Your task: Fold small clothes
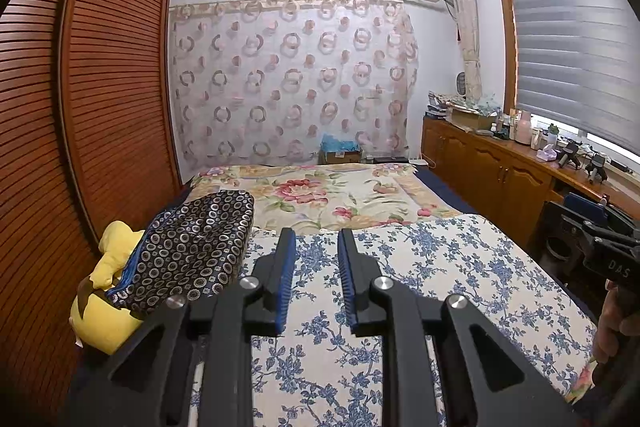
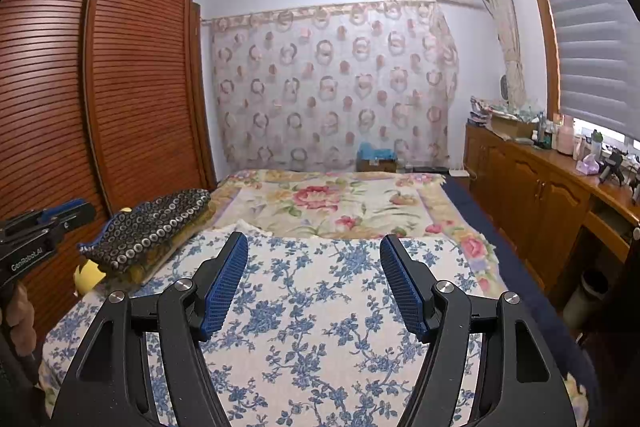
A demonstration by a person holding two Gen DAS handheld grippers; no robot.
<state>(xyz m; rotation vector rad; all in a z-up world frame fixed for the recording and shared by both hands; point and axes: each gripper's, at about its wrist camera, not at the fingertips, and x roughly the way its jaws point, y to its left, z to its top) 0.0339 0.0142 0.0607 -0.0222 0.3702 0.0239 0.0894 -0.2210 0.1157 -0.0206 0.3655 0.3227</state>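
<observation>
Now left tool [image 1: 316,239] narrow gap, empty; right tool [image 2: 314,247] wide, empty, above bedspread [image 2: 320,307]

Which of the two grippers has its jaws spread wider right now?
The right gripper: a broad gap shows between its blue pads. The left gripper shows only a narrow gap. Both are empty.

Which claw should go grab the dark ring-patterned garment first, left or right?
Left, probably. The dark ring-patterned garment lies at the bed's left edge, just beside the left claw. The right claw hangs over the blue-flowered sheet, farther away. Neither holds anything.
</observation>
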